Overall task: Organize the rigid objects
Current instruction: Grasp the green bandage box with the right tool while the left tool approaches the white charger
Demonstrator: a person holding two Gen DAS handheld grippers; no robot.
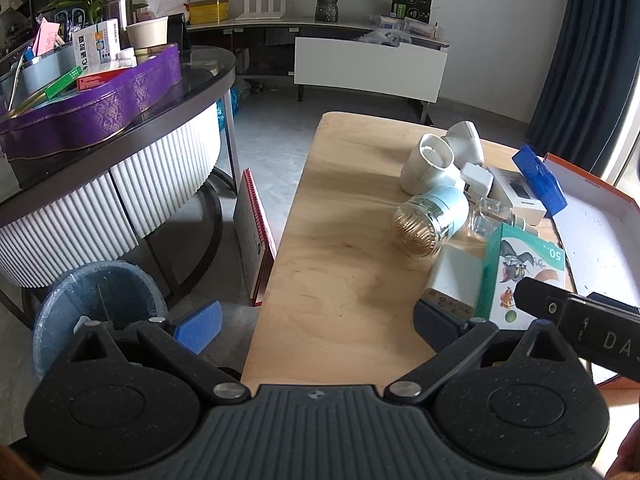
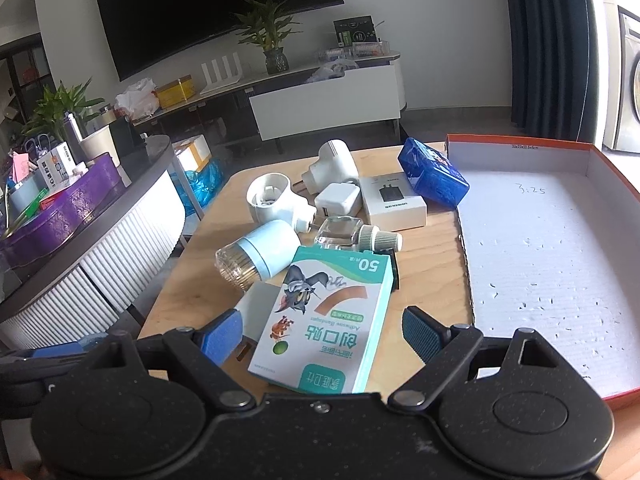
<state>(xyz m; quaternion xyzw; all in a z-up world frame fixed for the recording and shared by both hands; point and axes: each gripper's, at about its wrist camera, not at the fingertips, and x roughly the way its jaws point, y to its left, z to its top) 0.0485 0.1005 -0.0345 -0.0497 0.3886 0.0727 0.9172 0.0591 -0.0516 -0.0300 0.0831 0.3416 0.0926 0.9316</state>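
Although the left tongs (image 1: 318,322) stand wide and hold nothing, their wrist view shows them aimed at bare desk (image 1: 340,248), with the whole clutter off to their right: the bandage box (image 1: 524,276) lies there over a white charger (image 1: 456,280), and beyond it a toothpick jar (image 1: 430,222) on its side; the right gripper's black body crosses this view's lower right and cuts off the box's near corner, and the orange-rimmed tray (image 1: 600,216) runs out of frame. From the right wrist, the right tongs (image 2: 322,334), also wide and empty, straddle the bandage box (image 2: 332,316), whose long axis runs nearly straight away from them, tilted a little right, so this hand looks far the nearer; the tray (image 2: 540,248) lies just right of it, empty. Whether either pad touches the box I cannot tell, and the charger (image 2: 256,304) is mostly hidden beneath it
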